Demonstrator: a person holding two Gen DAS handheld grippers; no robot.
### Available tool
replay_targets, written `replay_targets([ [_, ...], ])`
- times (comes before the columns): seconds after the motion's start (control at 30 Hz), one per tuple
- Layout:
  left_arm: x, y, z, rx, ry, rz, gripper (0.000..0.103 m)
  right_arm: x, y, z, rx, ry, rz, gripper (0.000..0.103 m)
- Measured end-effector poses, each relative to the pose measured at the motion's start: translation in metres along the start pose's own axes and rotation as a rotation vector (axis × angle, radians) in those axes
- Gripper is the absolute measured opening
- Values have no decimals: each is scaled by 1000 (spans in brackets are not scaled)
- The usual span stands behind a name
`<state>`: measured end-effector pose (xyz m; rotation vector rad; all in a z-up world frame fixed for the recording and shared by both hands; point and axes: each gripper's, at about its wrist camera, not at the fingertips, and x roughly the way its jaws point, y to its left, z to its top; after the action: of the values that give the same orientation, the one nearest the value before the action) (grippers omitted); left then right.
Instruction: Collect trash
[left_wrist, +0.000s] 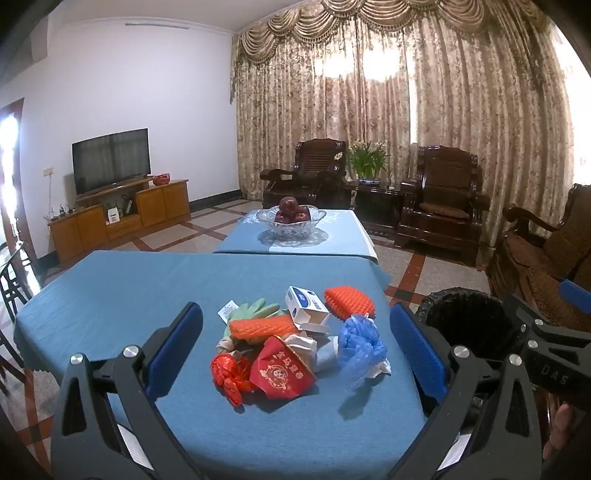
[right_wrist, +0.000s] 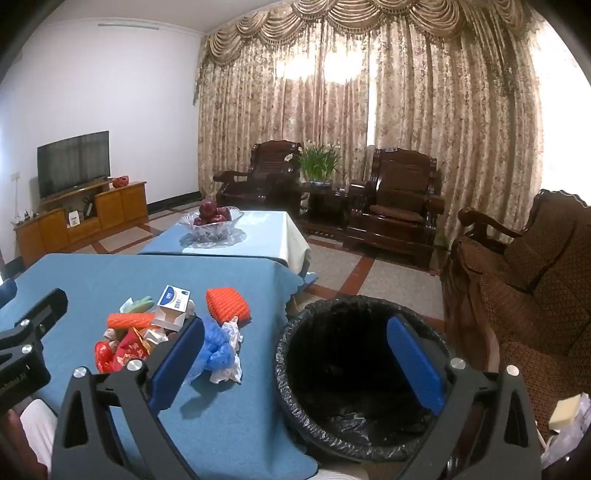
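Patterned curtains are seen across the far wall, with a television on a wooden cabinet at the left and dark carved armchairs at the right. A glass bowl of red fruit is set on a farther table.

On the blue-clothed worktop, a pile of trash is gathered near the front right corner: a shiny red wrapper, a green glove, an orange foam net, a red packet, a white and blue box, a second orange foam net and a crumpled blue plastic bag.

The left tongs are held wide apart above the pile, framing it, with nothing gripped or touched.

Beside the worktop's right edge, a bin lined with a black bag is placed on the floor. The right tongs are also spread wide and empty, one blue pad seen over the worktop edge, the other over the bin's opening.
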<state>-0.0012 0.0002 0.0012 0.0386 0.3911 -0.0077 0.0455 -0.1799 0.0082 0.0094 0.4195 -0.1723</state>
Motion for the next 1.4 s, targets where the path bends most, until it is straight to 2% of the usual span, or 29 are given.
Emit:
replay_targets([
  [1.4, -3, 1, 1, -1, -1, 1, 98, 1, -1, 0, 0, 2, 0, 97],
])
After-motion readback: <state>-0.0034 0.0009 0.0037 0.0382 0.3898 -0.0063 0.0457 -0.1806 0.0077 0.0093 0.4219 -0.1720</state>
